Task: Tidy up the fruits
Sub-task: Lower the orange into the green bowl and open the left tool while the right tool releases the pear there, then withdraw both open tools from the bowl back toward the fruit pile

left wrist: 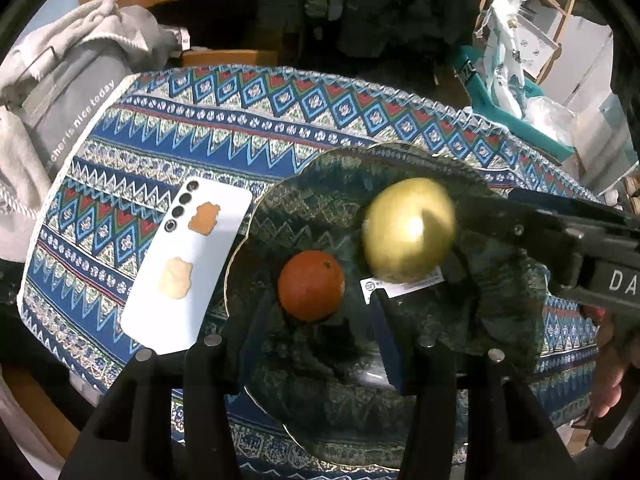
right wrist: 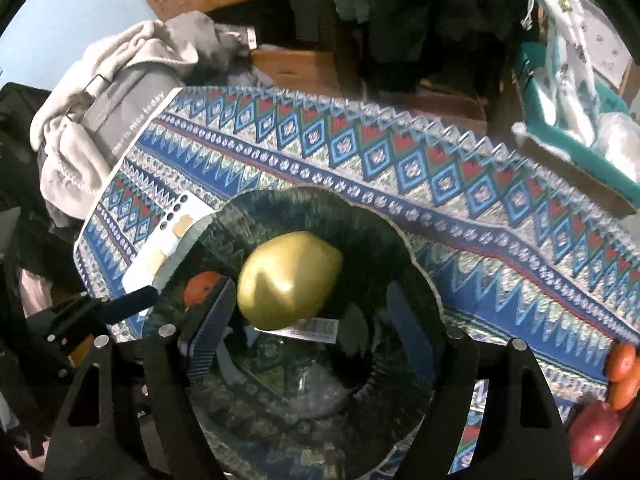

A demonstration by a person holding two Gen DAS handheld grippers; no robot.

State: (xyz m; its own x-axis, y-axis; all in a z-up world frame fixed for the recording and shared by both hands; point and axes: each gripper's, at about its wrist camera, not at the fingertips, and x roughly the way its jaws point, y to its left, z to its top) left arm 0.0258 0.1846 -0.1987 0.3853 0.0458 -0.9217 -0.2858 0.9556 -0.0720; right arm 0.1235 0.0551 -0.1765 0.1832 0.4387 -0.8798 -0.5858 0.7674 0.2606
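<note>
A dark green patterned plate lies on the patterned tablecloth. A yellow-green apple and an orange sit in it, near a white label. My left gripper is open, its fingers either side of the orange just above the plate. My right gripper is open above the plate, the apple lying free between and just ahead of its fingertips. The right gripper also shows in the left wrist view, beside the apple.
A white phone lies face down left of the plate. Two oranges and a red apple lie at the table's right. Grey clothing is piled at the left; a teal box stands behind.
</note>
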